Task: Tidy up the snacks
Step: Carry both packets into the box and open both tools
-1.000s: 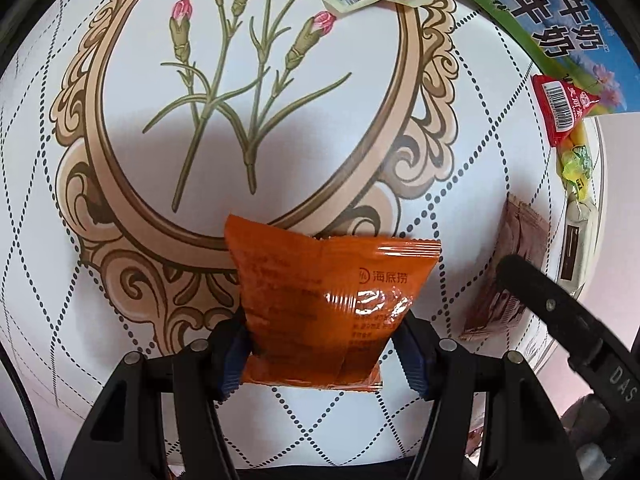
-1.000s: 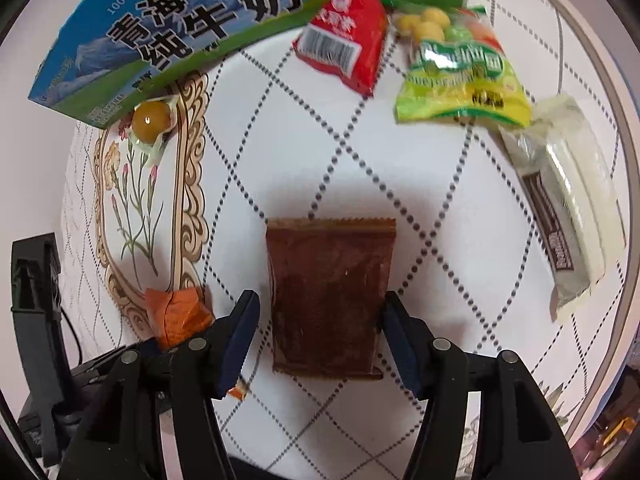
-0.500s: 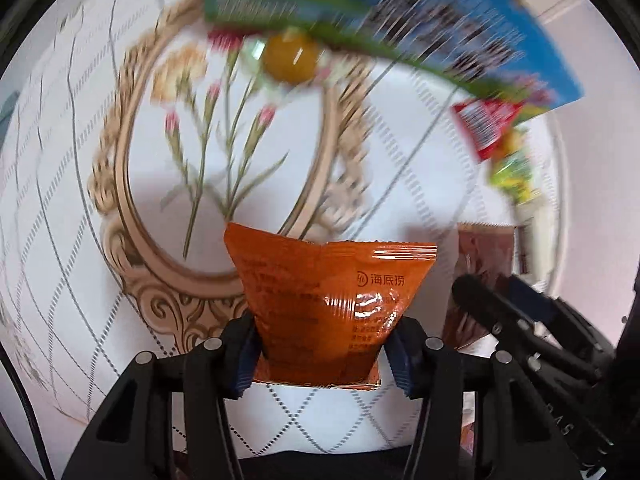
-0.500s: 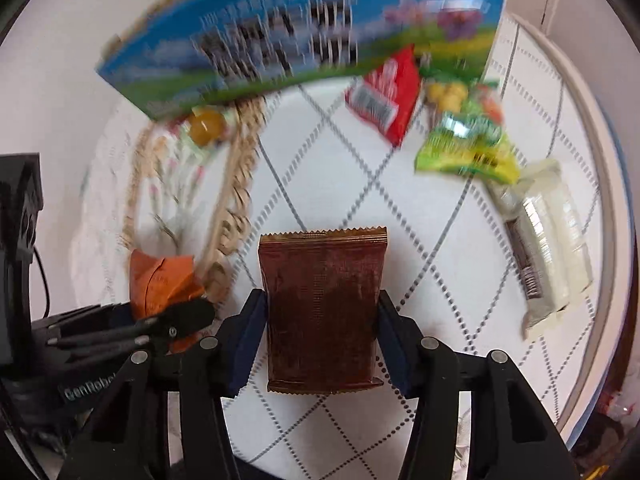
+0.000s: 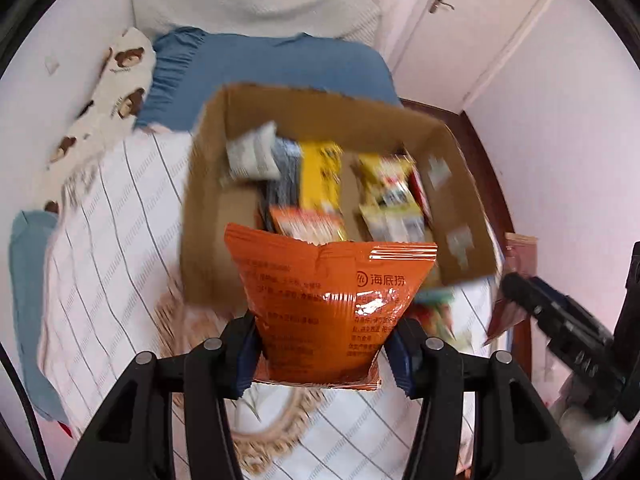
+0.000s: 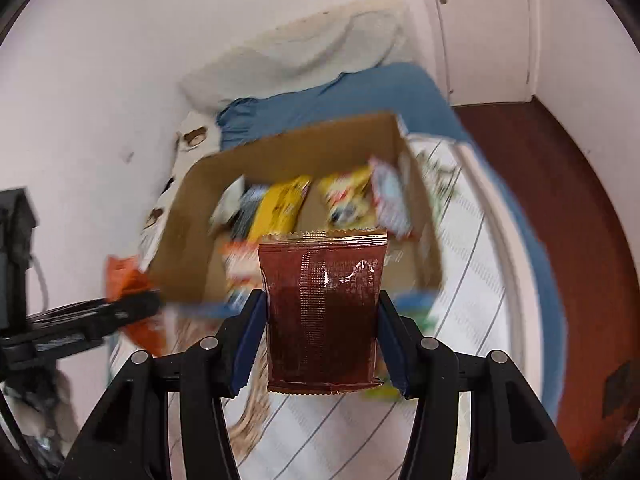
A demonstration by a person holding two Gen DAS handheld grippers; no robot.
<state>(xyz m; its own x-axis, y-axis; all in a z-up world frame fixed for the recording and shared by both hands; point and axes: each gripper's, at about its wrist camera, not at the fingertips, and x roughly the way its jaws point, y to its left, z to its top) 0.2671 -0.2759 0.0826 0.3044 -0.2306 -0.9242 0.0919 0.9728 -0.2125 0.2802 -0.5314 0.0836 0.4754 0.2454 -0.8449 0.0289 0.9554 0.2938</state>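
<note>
My left gripper [image 5: 322, 354] is shut on an orange snack packet [image 5: 328, 304], held upright in the air in front of an open cardboard box [image 5: 208, 200]. My right gripper [image 6: 320, 348] is shut on a dark brown foil packet [image 6: 322, 312], also raised before the same box [image 6: 184, 220]. The box holds several snack packs, yellow, white and orange among them. In the left wrist view the right gripper [image 5: 560, 320] and its brown packet [image 5: 516, 256] show at the right edge. In the right wrist view the left gripper [image 6: 120, 312] and orange packet [image 6: 120, 276] show at the left.
The box stands on a white table cover with a lattice pattern [image 5: 100, 240]. Behind it lies a bed with a blue sheet [image 5: 272, 64] and a bear-print pillow [image 5: 116, 84]. Pink walls, a white door [image 6: 480, 20] and dark red floor [image 6: 560, 200] surround it. A green snack pack [image 6: 420, 308] lies under the box's front edge.
Both grippers have lifted their packets off the table and tilted upward. The view now looks over the box's top into it, instead of down on the table and the box's printed side.
</note>
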